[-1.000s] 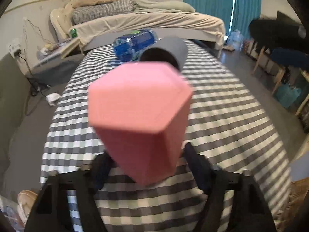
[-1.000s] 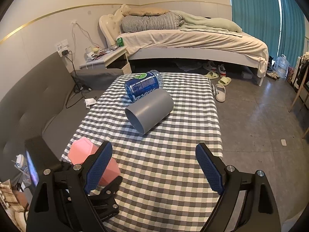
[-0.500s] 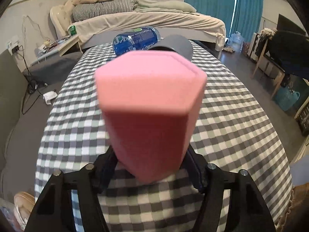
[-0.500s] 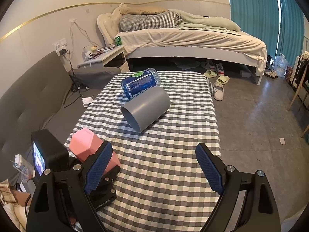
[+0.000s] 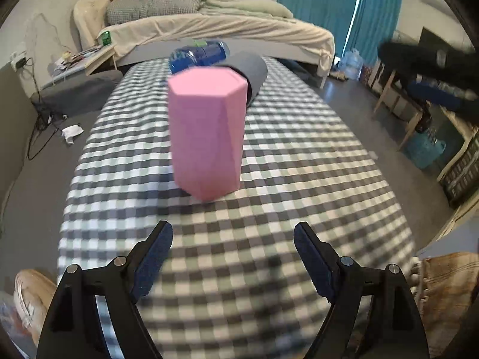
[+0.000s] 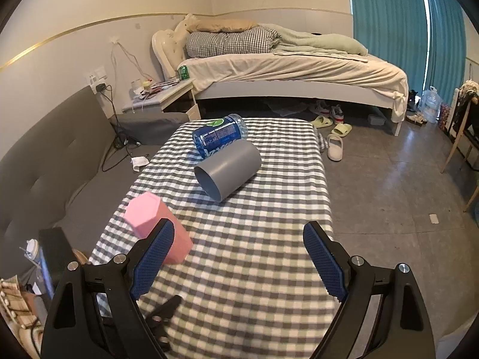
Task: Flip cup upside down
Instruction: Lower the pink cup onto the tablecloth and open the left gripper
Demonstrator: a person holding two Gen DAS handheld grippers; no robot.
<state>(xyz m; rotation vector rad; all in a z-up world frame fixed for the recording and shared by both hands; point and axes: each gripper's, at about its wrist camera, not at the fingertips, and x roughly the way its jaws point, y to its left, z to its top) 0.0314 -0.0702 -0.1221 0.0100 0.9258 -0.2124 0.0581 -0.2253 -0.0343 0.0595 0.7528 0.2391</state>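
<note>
A pink hexagonal cup (image 5: 206,134) stands on the checked tablecloth (image 5: 269,179) with its closed end up; it also shows in the right wrist view (image 6: 155,221), at the table's left side. My left gripper (image 5: 232,239) is open and empty, pulled back a short way in front of the cup. My right gripper (image 6: 236,239) is open and empty above the near part of the table (image 6: 254,254). Its left finger hides part of the cup's lower side.
A grey cup (image 6: 229,170) lies on its side mid-table, mouth toward me, touching a blue bottle (image 6: 220,136) lying behind it. A grey sofa (image 6: 45,161) runs along the left. A bed (image 6: 293,71) stands beyond the table. Bare floor lies to the right.
My left gripper was shut on the pink cup and holding it tilted. It has let go, opened and drawn back, and the cup now stands on the table.
</note>
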